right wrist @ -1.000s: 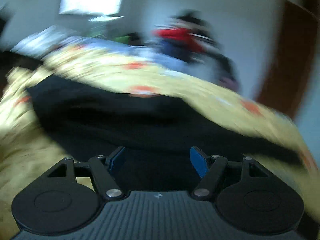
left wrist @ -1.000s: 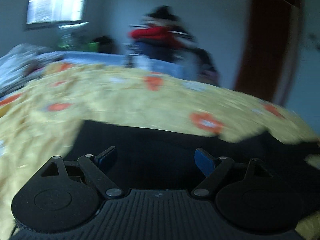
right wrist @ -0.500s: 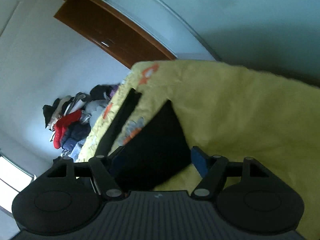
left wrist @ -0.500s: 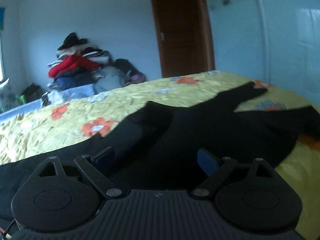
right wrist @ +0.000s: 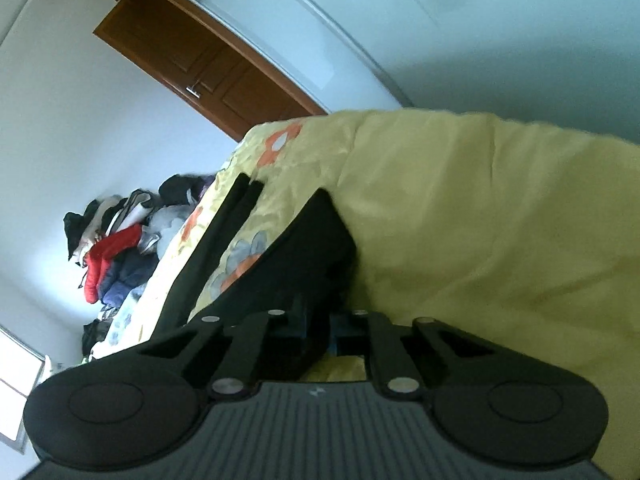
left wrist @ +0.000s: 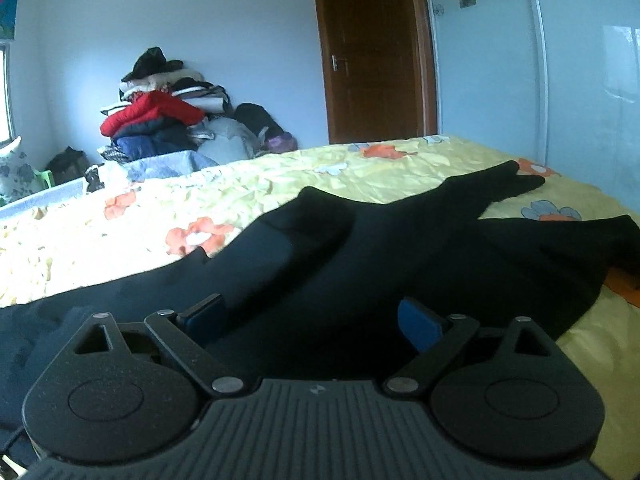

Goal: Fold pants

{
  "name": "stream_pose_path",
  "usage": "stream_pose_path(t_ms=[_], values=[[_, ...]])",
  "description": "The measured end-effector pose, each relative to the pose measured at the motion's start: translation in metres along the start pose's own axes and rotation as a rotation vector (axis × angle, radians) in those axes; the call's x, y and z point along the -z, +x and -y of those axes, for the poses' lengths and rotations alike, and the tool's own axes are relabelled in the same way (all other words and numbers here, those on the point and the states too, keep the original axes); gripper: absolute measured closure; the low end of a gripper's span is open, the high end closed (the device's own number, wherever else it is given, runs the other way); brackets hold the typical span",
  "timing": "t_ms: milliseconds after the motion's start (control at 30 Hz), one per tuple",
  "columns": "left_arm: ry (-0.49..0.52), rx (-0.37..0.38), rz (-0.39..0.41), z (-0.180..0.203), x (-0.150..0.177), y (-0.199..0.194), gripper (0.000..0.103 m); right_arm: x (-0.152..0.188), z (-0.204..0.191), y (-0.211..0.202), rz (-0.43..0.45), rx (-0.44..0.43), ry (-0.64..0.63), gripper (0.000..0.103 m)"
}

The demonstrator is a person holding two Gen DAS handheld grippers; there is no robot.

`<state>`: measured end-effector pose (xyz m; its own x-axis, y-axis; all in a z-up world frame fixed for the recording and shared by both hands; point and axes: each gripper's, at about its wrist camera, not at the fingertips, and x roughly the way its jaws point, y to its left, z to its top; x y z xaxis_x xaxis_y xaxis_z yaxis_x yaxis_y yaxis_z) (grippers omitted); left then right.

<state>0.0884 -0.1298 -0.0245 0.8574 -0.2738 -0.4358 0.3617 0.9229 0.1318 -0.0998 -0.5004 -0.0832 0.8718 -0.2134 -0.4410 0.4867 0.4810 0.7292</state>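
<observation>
Yellow flowered bedspread (left wrist: 256, 196) covers the bed under both your grippers. Your right gripper (right wrist: 318, 330) has its blue fingers (right wrist: 298, 322) just snapped together, clamped on the edge of the black pants (right wrist: 304, 256) where one leg lies near the bed's side. Your left gripper (left wrist: 310, 316) has been opening, and its fingers (left wrist: 418, 320) stand wide apart, low over the pants (left wrist: 360, 256), pressing on nothing. From there the pants spread flat across the bedspread, both legs running away toward the far corner. Beyond the bed a heap of clothes (left wrist: 168, 116) sits against the wall, beside a brown door (left wrist: 372, 52).
</observation>
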Motion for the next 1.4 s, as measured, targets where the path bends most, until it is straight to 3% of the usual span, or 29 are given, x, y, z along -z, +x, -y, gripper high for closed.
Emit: stream_pose_path(t_ms=[100,200,300,367,467,500,567,633,700,733,833,867,933,967,1000,1033,1067,1200,1300,1400], values=[[0.000,0.002,-0.002,0.000,-0.004,0.002,0.008,-0.020,-0.015,-0.011,0.088,0.041,-0.144,0.096],[0.009,0.007,-0.007,0.004,-0.005,0.004,0.008,-0.036,-0.020,-0.013,0.115,0.109,-0.235,0.097],[0.028,0.029,-0.020,0.008,-0.006,0.008,0.008,-0.042,-0.013,0.007,-0.012,0.197,-0.273,0.095],[0.051,0.036,-0.020,0.010,-0.005,0.008,0.007,-0.042,-0.007,0.009,-0.046,0.232,-0.266,0.093],[0.068,0.039,-0.016,0.013,-0.006,0.008,0.007,-0.050,-0.020,-0.005,0.143,0.394,-0.341,0.093],[0.069,0.042,-0.015,0.013,-0.006,0.010,0.007,-0.052,-0.031,-0.006,0.192,0.403,-0.415,0.093],[0.069,0.045,-0.016,0.014,-0.009,0.013,0.007,-0.057,-0.050,0.005,0.117,0.274,-0.507,0.093],[0.062,0.049,-0.015,0.014,-0.011,0.013,0.007,-0.058,-0.064,0.035,-0.092,0.132,-0.518,0.093],[0.053,0.054,-0.014,0.015,-0.012,0.014,0.007,-0.050,-0.069,0.068,-0.245,0.093,-0.548,0.092],[0.054,0.057,-0.012,0.016,-0.012,0.014,0.007,-0.046,-0.070,0.084,-0.287,0.123,-0.581,0.092],[0.076,0.053,-0.001,0.018,-0.010,0.016,0.006,-0.051,-0.085,0.101,-0.219,0.221,-0.645,0.092],[0.082,0.049,-0.001,0.019,-0.008,0.019,0.006,-0.053,-0.096,0.100,-0.176,0.202,-0.662,0.090],[0.076,0.047,-0.018,0.019,-0.006,0.025,0.006,-0.061,-0.119,0.103,-0.140,0.064,-0.634,0.083],[0.068,0.049,-0.026,0.019,-0.005,0.028,0.006,-0.070,-0.129,0.113,-0.145,0.007,-0.584,0.067],[0.060,0.051,-0.033,0.019,-0.003,0.030,0.006,-0.077,-0.137,0.126,-0.150,-0.033,-0.541,0.040],[0.058,0.049,-0.040,0.018,-0.002,0.031,0.006,-0.085,-0.141,0.139,-0.145,-0.062,-0.497,0.028],[0.059,0.047,-0.044,0.018,0.000,0.033,0.006,-0.092,-0.142,0.150,-0.127,-0.078,-0.449,0.022],[0.044,0.045,-0.066,0.013,0.002,0.039,0.006,-0.112,-0.123,0.206,-0.146,-0.117,-0.160,0.023],[0.018,0.065,-0.116,0.010,0.003,0.048,0.006,-0.111,-0.112,0.227,-0.135,-0.035,-0.091,0.024],[-0.019,0.077,-0.153,0.005,0.004,0.055,0.003,-0.107,-0.107,0.242,-0.147,-0.073,-0.045,0.025]])
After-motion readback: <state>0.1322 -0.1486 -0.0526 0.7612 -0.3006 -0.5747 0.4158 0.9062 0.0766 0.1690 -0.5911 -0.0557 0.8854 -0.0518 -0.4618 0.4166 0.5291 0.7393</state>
